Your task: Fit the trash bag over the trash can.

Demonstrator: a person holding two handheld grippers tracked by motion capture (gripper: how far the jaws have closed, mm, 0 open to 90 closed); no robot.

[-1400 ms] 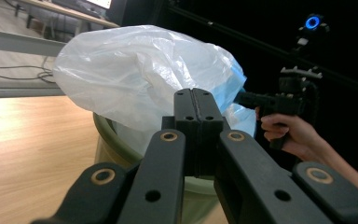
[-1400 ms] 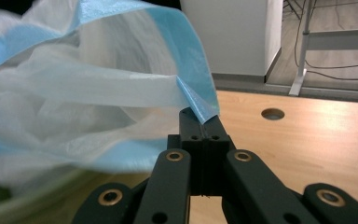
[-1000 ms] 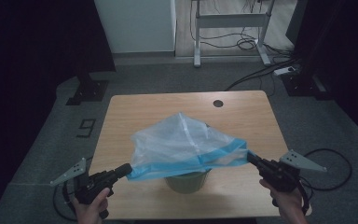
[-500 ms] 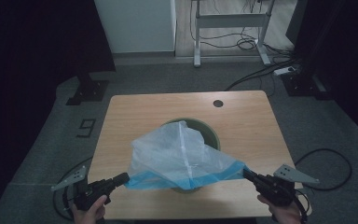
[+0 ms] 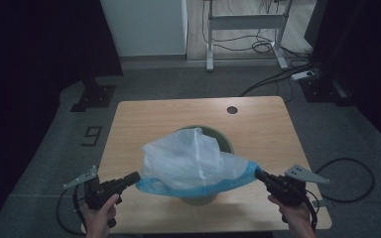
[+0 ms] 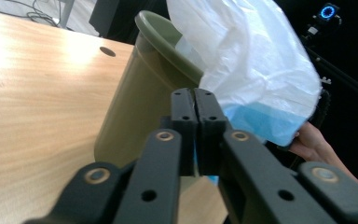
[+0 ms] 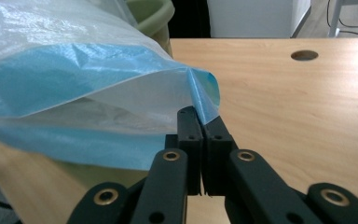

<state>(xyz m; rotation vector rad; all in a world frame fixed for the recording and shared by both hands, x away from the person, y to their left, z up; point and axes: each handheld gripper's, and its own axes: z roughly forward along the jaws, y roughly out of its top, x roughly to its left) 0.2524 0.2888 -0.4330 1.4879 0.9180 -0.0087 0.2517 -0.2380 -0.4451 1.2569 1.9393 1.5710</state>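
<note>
A white see-through plastic bag [image 5: 193, 163] with a blue rim is stretched over an olive-green bin [image 5: 224, 140] on the wooden table [image 5: 154, 119]. My left gripper [image 5: 135, 177] pinches the bag's left blue edge. In the left gripper view the pads [image 6: 195, 95] meet in front of the bin [image 6: 135, 93], with a sliver of blue between them; these jaws have just been opening slightly. My right gripper [image 5: 259, 174] is shut on the bag's right corner. In the right gripper view the blue fold [image 7: 74, 79] is caught at its tips [image 7: 198, 116].
A round cable hole [image 5: 232, 109] sits at the table's far right. Beyond the table are a desk frame [image 5: 211, 44] and floor cables [image 5: 273, 79]. The person's other hand [image 6: 314, 140] appears behind the bag in the left gripper view.
Both grippers have come down and toward the table's near edge with the bag. The bag has sunk onto the bin, whose far rim now shows behind it.
</note>
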